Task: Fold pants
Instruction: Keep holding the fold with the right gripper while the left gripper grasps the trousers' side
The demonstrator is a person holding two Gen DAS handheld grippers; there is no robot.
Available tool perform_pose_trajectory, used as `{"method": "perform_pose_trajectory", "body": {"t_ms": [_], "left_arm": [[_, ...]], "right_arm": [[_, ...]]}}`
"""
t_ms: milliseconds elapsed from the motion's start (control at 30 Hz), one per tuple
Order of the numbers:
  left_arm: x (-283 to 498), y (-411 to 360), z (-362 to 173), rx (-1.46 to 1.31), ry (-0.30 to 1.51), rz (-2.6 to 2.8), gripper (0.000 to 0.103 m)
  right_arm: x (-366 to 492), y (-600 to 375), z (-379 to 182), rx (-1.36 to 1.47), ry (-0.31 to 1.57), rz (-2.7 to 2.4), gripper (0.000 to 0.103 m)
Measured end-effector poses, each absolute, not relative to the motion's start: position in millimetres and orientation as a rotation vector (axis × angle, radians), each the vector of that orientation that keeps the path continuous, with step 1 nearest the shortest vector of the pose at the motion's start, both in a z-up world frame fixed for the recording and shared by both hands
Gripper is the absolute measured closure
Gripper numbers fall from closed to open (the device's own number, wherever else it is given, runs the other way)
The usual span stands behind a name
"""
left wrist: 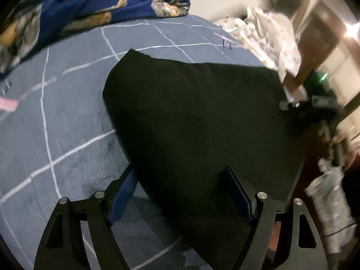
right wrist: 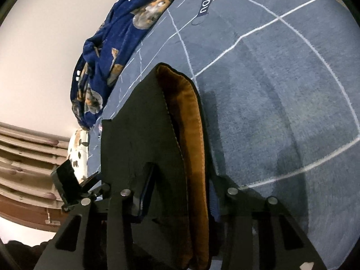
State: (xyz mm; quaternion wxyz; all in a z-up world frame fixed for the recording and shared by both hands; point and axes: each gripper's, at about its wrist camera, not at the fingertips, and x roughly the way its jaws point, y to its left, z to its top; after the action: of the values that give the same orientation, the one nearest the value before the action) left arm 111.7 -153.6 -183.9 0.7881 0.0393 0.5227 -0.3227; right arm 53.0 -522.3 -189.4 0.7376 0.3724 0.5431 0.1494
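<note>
The black pants [left wrist: 198,117] lie folded on the blue-grey bedcover [left wrist: 56,117]. My left gripper [left wrist: 180,193] is open, its blue-padded fingers astride the near edge of the pants, one finger on the bedcover side. In the right wrist view the pants [right wrist: 139,139] show a brown fleece lining [right wrist: 193,148] at the open edge. My right gripper [right wrist: 180,202] has its fingers on either side of this thick folded edge; the cloth hides the tips. The right gripper also shows in the left wrist view [left wrist: 315,108] at the pants' far right edge.
A dark blue dog-print blanket [left wrist: 78,6] is heaped at the bed's far side, also in the right wrist view [right wrist: 117,51]. A white patterned cloth [left wrist: 265,36] lies at the bed's right edge. A crinkled plastic bottle [left wrist: 330,209] stands off the bed on the right.
</note>
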Motion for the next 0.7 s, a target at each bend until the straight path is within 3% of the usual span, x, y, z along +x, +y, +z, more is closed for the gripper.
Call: {"method": "perform_pose_trajectory", "body": {"t_ms": [233,700], "left_arm": [[107.5,-163.2,-181.7,0.152,1.083,-0.65,0.041],[107.2,-169.4,-181.7,0.203,1.081,-0.621,0.037]], "right_arm": [[53.2,-518.9,-187.7,0.792,1.199,0.307,0.066],[56.1,-522.3,-190.2,0.824,1.217,0.324,0.064]]}}
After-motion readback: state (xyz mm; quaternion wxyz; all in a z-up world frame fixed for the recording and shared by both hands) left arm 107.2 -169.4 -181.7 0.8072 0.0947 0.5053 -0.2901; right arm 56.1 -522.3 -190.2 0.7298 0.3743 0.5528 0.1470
